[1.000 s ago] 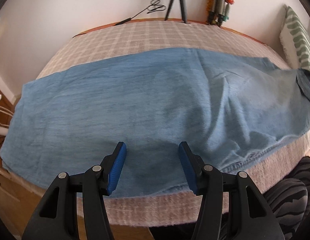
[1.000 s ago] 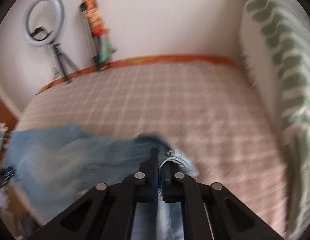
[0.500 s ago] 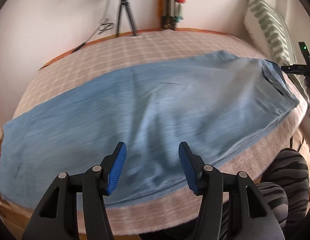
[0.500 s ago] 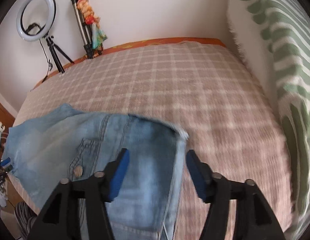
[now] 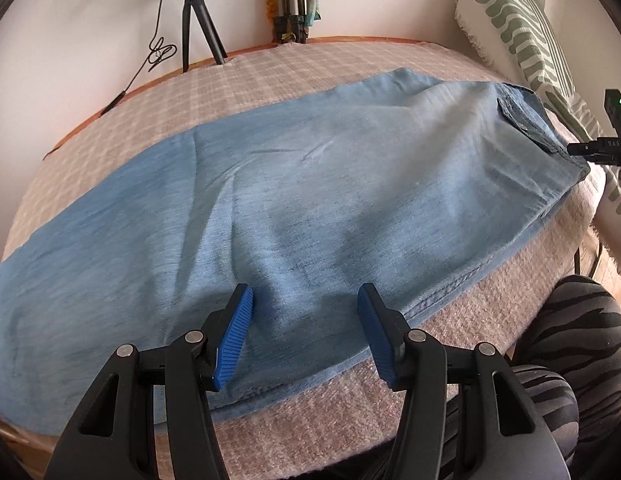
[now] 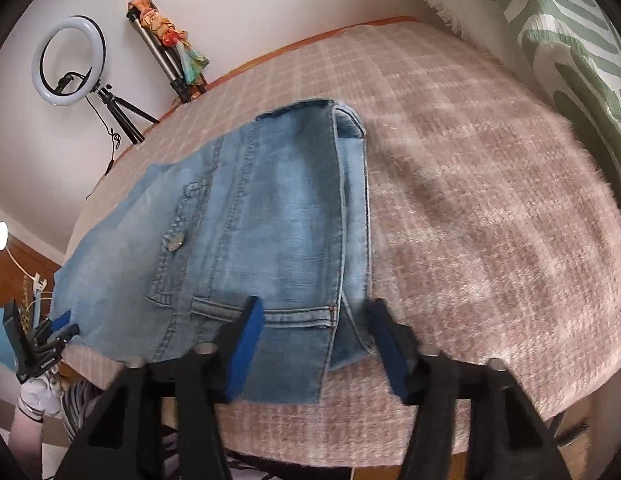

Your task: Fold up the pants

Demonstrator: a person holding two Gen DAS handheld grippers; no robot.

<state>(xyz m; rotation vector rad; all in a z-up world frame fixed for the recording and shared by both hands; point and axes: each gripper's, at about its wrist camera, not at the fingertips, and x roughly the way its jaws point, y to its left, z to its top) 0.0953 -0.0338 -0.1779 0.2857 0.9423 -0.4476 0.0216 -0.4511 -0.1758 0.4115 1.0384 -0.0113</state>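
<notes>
Light blue jeans (image 5: 330, 184) lie flat, folded lengthwise, across the pink checked bed cover (image 5: 270, 68). My left gripper (image 5: 304, 320) hovers open over the near edge of the leg, with nothing pinched between its blue pads. In the right wrist view the waist end of the jeans (image 6: 270, 216) shows a button and a belt loop. My right gripper (image 6: 316, 340) sits low at the near waistband corner. Its jaws are closing, the denim corner lies between them, and the pads stand apart from it.
A green-and-white patterned pillow (image 6: 570, 40) leans at the right end of the bed. A ring light on a tripod (image 6: 70, 60) and a second stand with a colourful cloth (image 6: 170, 40) are by the far wall. The person's zebra-striped legs (image 5: 570, 340) are at the near edge.
The right gripper, shut on the lifted waistband a second ago, let go and sank toward the bed; the waist now lies flat. The left gripper swung right along the leg, still open.
</notes>
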